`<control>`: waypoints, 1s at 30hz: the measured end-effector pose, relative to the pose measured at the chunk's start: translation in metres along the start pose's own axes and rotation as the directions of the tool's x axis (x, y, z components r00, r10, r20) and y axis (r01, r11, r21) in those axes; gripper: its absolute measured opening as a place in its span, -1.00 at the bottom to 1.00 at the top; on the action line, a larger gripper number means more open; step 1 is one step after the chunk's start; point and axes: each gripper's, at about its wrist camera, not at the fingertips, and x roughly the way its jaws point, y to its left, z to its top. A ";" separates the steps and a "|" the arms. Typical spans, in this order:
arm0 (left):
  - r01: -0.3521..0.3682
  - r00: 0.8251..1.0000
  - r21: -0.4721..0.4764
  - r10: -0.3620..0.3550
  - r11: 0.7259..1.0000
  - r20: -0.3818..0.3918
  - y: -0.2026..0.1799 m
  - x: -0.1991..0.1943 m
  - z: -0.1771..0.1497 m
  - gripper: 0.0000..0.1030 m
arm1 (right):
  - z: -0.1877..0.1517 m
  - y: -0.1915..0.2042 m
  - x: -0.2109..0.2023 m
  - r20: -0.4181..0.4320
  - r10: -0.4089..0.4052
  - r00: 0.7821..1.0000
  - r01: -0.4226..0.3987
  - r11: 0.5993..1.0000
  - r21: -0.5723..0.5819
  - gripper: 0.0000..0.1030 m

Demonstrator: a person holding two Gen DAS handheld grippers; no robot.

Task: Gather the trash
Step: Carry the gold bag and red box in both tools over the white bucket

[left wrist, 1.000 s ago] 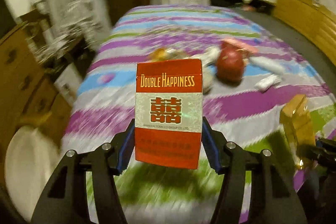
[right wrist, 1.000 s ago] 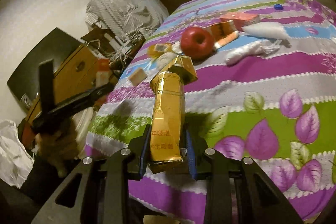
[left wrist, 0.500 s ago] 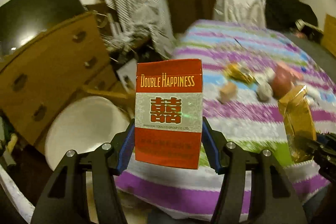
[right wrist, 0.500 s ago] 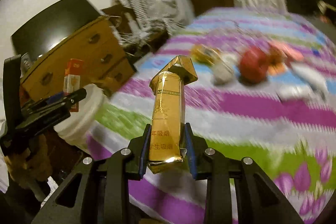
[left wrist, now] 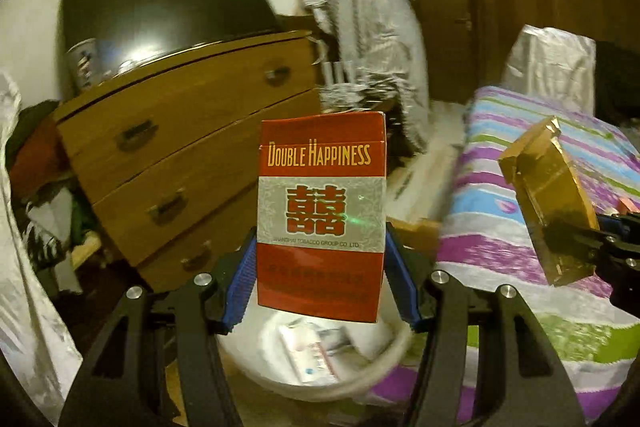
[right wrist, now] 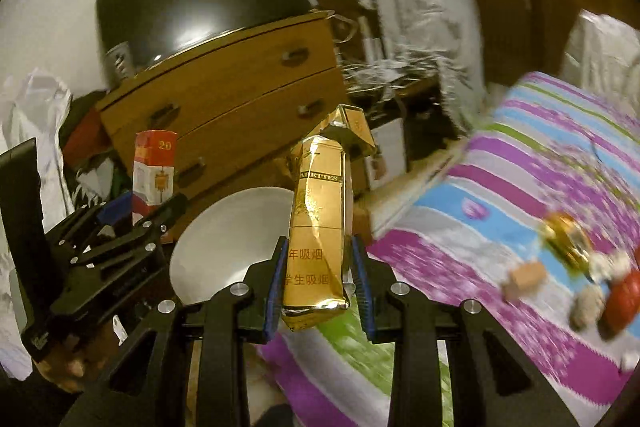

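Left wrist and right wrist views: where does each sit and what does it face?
Left wrist: on the left hand-held gripper, holding a red cigarette pack, facing the dresser over the white bin.
Right wrist: on the right hand-held gripper, holding a gold pack; a hand shows.
Shared: dresser, bin, bed, both packs.

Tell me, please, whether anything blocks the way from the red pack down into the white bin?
Nothing visible does. The red pack, clamped in the left claw, hangs right above the open white bin, which holds only some paper trash. The gold pack in the right claw is off to one side.
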 end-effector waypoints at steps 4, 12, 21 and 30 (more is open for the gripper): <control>-0.064 0.998 -0.020 0.063 0.998 -0.015 0.026 0.016 -0.002 0.10 | 0.023 0.038 0.036 -0.042 0.029 0.999 -0.031 0.998 -0.055 -0.38; -0.109 0.992 -0.037 0.106 0.993 -0.075 0.055 0.043 -0.014 0.10 | 0.043 0.078 0.086 -0.098 0.045 0.994 -0.056 0.992 -0.111 -0.38; -0.115 0.987 -0.034 0.110 0.993 -0.117 0.064 0.068 -0.021 0.10 | 0.042 0.088 0.118 -0.145 0.038 0.989 -0.056 0.991 -0.120 -0.38; -0.103 0.983 -0.029 0.098 0.994 -0.154 0.068 0.086 -0.024 0.10 | 0.040 0.086 0.137 -0.184 0.028 0.982 -0.052 0.990 -0.131 -0.38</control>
